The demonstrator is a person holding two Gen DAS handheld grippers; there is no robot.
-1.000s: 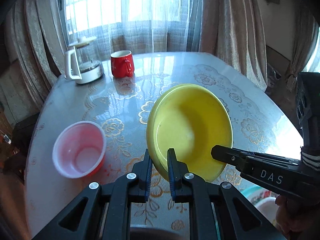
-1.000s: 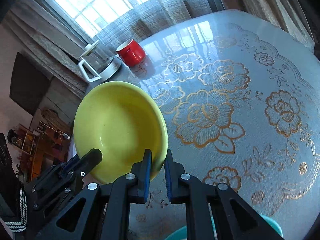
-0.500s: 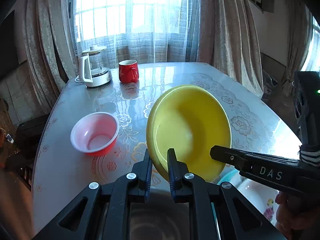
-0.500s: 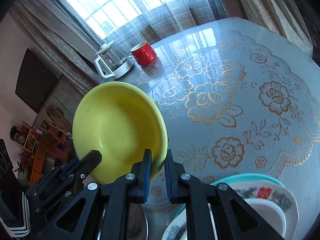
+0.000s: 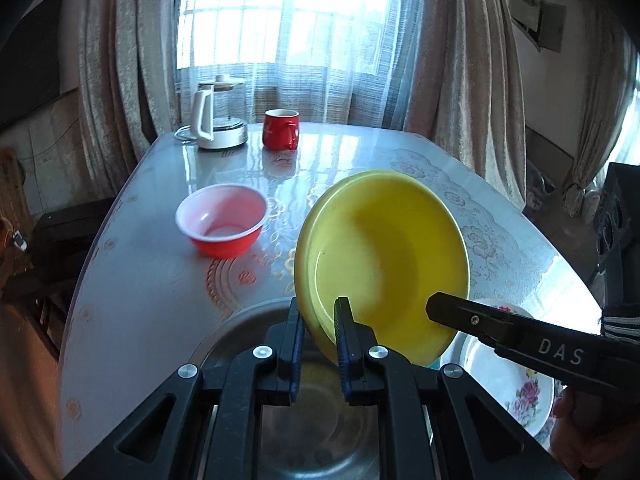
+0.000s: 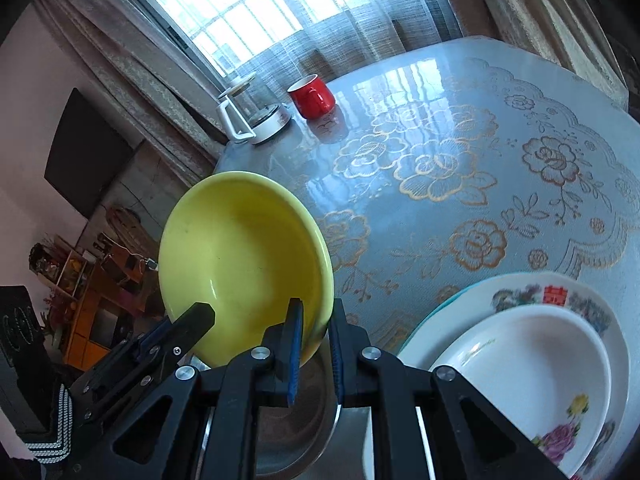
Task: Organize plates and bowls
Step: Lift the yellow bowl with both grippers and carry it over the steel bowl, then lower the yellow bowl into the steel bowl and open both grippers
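Note:
A yellow bowl (image 5: 384, 256) hangs above the table, held by both grippers at once. My left gripper (image 5: 318, 312) is shut on its near left rim, and my right gripper (image 6: 314, 314) is shut on its near right rim. The same yellow bowl (image 6: 240, 264) fills the left of the right wrist view. Under it lies a steel bowl (image 5: 248, 328), also seen as the steel bowl (image 6: 304, 420). A red bowl (image 5: 222, 226) with a pale inside sits on the table to the left. A stack of flowered white plates (image 6: 532, 364) lies at the right, on a teal plate (image 6: 432, 312).
A red mug (image 5: 281, 129) and a white-handled glass kettle (image 5: 214, 124) stand at the table's far edge by the curtained window. The flowered plate (image 5: 516, 384) shows at lower right in the left wrist view. A shelf unit (image 6: 92, 308) stands off the table's left side.
Both grippers have drawn back toward the near edge with the yellow bowl between them. The steel bowl and the plate stack have come into view beneath, and the red bowl now looks farther off.

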